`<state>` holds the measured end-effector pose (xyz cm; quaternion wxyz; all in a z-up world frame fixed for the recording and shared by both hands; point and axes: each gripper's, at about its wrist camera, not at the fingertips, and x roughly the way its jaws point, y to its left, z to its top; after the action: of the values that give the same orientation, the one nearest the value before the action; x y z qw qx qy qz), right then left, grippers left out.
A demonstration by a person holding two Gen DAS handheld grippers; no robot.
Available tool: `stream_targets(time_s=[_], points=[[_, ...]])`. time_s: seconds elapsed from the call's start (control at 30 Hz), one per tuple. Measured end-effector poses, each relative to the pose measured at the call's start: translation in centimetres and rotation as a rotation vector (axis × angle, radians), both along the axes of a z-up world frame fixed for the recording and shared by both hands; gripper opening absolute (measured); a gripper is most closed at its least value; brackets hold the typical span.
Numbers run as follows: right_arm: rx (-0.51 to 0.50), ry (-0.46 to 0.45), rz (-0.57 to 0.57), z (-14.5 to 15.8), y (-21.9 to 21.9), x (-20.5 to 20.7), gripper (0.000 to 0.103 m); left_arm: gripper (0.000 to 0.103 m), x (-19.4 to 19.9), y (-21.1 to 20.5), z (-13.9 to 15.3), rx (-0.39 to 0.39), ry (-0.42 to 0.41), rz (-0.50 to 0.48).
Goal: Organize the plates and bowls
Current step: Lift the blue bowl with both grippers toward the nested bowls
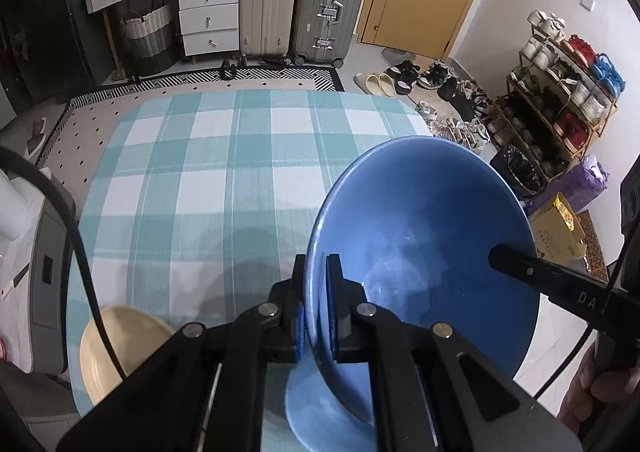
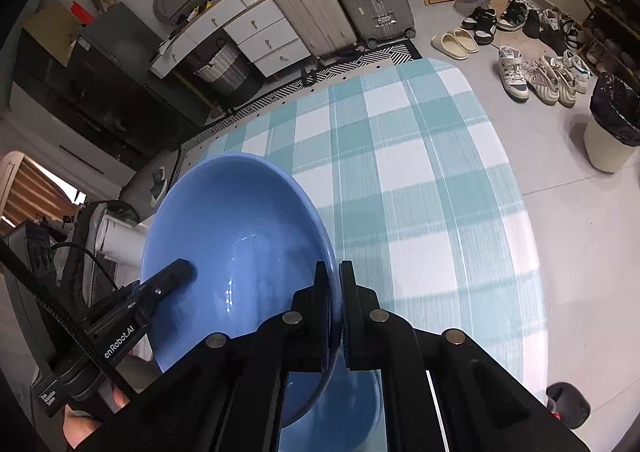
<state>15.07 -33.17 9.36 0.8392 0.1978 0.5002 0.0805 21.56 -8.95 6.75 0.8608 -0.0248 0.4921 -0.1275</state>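
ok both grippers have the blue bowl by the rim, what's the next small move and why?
Probably carry the blue bowl level toward the cream bowl at the table's near left edge. The left gripper and right gripper pinch opposite rims, and it seems to hang above the checked cloth.

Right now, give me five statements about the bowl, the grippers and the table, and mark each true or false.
1. Both hand-held grippers are clamped on the rim of the blue bowl. True: the left hand-held gripper and the right hand-held gripper each pinch the rim on opposite sides.
2. The blue bowl holds food. False: its inside is bare and glossy.
3. A checked teal-and-white tablecloth covers the table. True.
4. The cream dish sits inside the blue bowl. False: it lies apart on the cloth, at the table's near-left edge in the left wrist view.
5. The left hand-held gripper is open and empty. False: its jaws are shut on the bowl's rim.
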Motion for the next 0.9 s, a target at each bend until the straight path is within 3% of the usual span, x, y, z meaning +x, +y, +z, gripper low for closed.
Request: stream_targets(time_s=[0.4, 0.9], points=[[0.012, -0.009, 0.04, -2.1, 0.7, -5.6, 0.005, 0.005, -5.4, 1.0, -1.6, -0.036, 0.037, 0.016], [-0.017, 0.052, 0.052, -5.0, 2.3, -7.7, 0.005, 0.006, -7.9, 2.6, -4.6, -0.097, 0.079, 0.005]])
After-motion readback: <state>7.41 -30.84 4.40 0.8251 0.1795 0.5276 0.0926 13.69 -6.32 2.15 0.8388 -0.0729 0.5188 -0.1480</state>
